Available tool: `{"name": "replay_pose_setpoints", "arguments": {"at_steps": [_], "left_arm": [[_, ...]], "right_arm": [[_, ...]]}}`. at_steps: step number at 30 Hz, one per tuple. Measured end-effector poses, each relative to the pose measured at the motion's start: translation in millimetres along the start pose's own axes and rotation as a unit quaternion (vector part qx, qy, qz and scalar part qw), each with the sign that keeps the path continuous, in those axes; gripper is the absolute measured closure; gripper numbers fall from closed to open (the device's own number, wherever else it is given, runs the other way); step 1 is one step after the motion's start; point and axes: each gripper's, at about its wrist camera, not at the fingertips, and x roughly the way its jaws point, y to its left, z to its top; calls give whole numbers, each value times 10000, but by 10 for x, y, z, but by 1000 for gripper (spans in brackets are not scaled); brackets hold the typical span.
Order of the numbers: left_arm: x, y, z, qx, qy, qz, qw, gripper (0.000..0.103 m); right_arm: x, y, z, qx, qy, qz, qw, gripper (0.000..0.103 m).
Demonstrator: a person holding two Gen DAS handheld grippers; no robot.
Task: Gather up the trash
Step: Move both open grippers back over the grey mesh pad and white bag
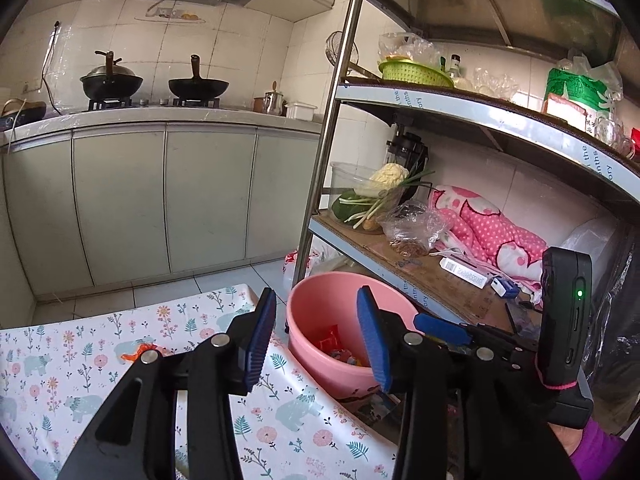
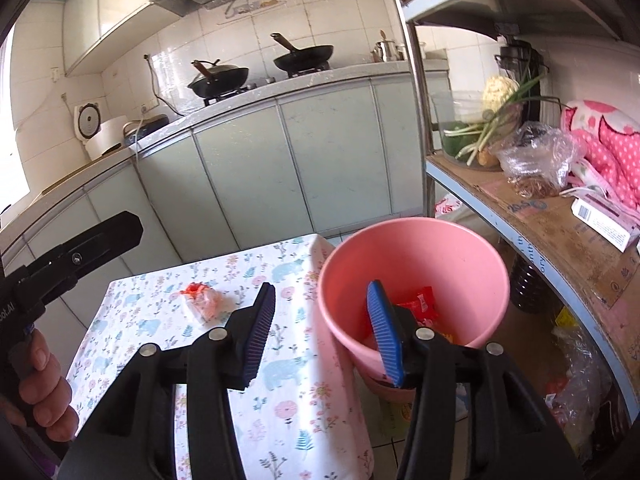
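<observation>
From the left wrist view, the left claw (image 1: 316, 340) stands wide open with nothing between its blue pads, hanging over the edge of the floral-clothed bench (image 1: 60, 380). The pink bucket (image 1: 320, 300) sits just beyond and below it, wrappers (image 1: 336, 344) lying in its bottom. A scrap of orange trash (image 1: 138, 352) shows on the cloth to the left, partly hidden behind the claw's arm.

From the right wrist view, the right claw (image 2: 322, 328) is also wide open and empty, its right pad over the bucket (image 2: 460, 248) mouth. The crumpled orange-and-clear wrapper (image 2: 202, 300) lies on the bench (image 2: 280, 400), left of and beyond the claw.
</observation>
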Motion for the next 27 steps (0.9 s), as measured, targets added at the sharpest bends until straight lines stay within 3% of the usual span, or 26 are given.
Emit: {"name": "replay_pose_setpoints", "arguments": {"at_steps": [9,15,22,27], "left_arm": [[-704,426,-5,-193,-337,584,9975,60],[-1124,789,-74,-336,-476,1259,9903,58],[-1392,1234,-328,-648,-313,1842,9802,58],[-1445,1451,-593,-828,-17,2032,9756,58]], "right_arm": [[-127,378,-28,-285,-63,270,9992,54],[-43,578,-115,-379,63,548,9978,54],[219,842,-300,-567,474,835,9938,54],[352,1000,-423,-715,740,973,9899,54]]}}
